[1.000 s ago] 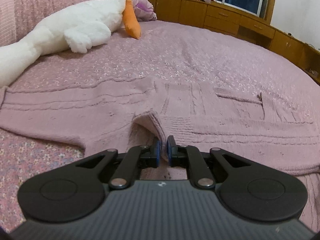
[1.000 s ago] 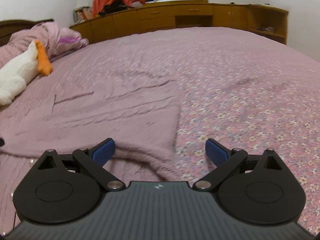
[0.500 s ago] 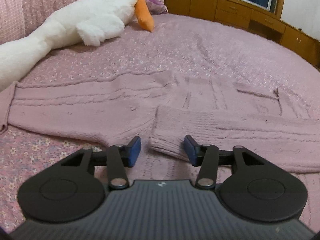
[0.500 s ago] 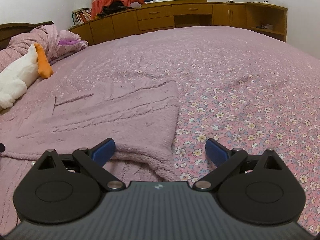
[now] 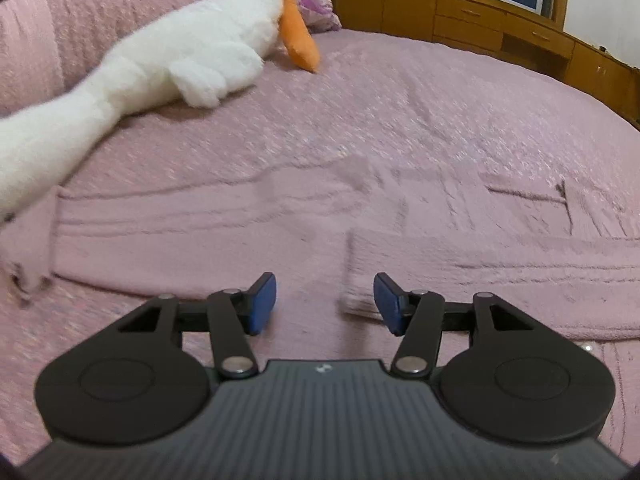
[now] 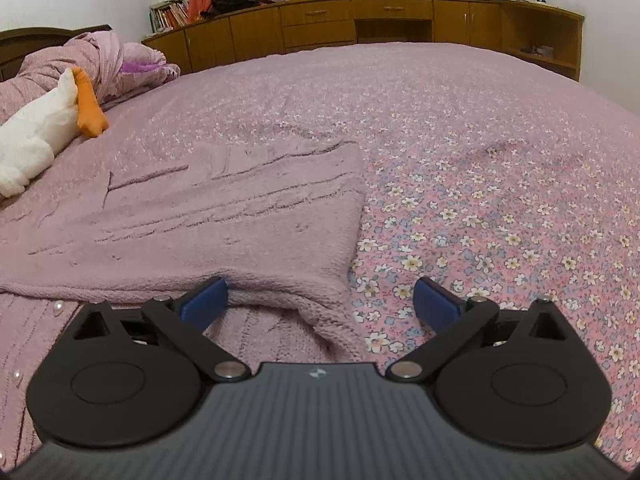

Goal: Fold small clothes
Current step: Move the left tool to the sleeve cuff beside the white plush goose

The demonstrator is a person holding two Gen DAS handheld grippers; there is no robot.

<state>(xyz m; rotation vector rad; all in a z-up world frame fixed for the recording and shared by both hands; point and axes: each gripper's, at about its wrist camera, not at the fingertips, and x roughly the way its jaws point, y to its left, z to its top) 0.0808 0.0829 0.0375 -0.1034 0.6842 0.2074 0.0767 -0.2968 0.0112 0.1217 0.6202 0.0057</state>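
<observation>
A pink knitted cardigan (image 5: 240,236) lies flat on the bed, one sleeve (image 5: 480,276) folded across its body with the cuff near the middle. My left gripper (image 5: 324,300) is open and empty just in front of that cuff. In the right wrist view the cardigan (image 6: 208,224) fills the left half, its folded edge (image 6: 280,288) lying between the jaws. My right gripper (image 6: 320,304) is open wide and empty over that edge, its left fingertip (image 6: 206,300) against the knit.
A white plush goose (image 5: 160,68) with an orange beak lies at the far left, also in the right wrist view (image 6: 40,128). The floral pink bedspread (image 6: 500,208) stretches to the right. Wooden cabinets (image 6: 360,20) line the far side. A bunched pink quilt (image 5: 52,28) lies behind the goose.
My left gripper let go of the sleeve cuff, opened and drew back; the sleeve now lies flat across the cardigan. My right gripper stayed open and barely moved.
</observation>
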